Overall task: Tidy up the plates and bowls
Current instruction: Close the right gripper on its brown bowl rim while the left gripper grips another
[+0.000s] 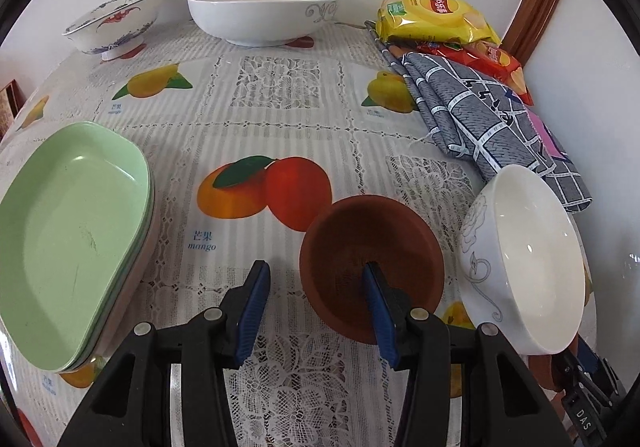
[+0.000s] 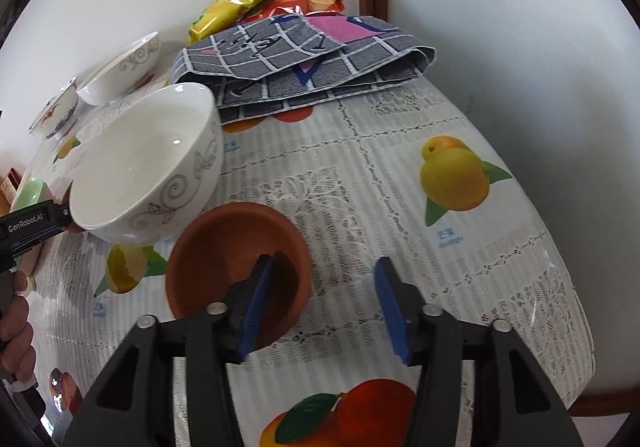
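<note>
While steeply nose-down, L tongs [image 1: 316, 266] agape astride brown bowl [image 1: 380, 231] rim.

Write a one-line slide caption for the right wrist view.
Open right gripper straddles the brown bowl's rim; a tilted white bowl rests beside it on the fruit-print tablecloth.
</note>
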The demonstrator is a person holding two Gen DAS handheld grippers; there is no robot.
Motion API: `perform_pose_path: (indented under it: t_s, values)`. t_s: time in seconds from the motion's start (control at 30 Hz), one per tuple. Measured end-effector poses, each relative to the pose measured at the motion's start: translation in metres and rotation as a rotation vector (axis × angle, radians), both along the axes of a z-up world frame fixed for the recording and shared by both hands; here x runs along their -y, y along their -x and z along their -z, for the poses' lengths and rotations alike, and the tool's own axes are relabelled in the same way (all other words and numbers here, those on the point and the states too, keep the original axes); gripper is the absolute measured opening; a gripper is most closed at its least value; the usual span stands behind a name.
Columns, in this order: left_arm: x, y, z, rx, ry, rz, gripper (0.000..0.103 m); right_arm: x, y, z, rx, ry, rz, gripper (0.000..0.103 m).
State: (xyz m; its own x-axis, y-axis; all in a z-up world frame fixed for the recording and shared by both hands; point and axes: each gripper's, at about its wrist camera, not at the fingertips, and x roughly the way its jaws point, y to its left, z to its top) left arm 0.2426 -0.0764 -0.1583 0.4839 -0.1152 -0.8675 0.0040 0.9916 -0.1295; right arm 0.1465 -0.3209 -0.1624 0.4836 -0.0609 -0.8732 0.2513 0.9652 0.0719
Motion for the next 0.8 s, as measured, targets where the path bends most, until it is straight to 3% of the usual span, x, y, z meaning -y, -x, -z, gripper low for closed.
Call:
perform_pose_path:
  t_s: [0.2,0.3,0.4,0.53,0.8]
  values:
    - [0.003,-0.001,0.000,0.019,-0.021,-0.006,0.045,0.002,-0.001,0.000,0.004,0.000,-0.018,0.058]
    - [0.005,-0.002,0.000,0.027,-0.013,0.017,0.035,0.001,-0.001,0.000,0.021,0.003,-0.026,0.056]
    - [0.005,-0.003,0.000,0.022,0.025,0.024,0.027,0.000,-0.003,0.000,0.030,-0.009,-0.046,0.045]
    - [0.004,-0.002,0.000,0.026,0.019,0.013,0.022,-0.005,-0.010,-0.002,0.031,-0.039,-0.101,0.018]
    - [0.001,0.001,-0.008,0.028,0.029,-0.001,0.009,-0.006,-0.012,-0.004,0.043,-0.069,-0.105,0.013]
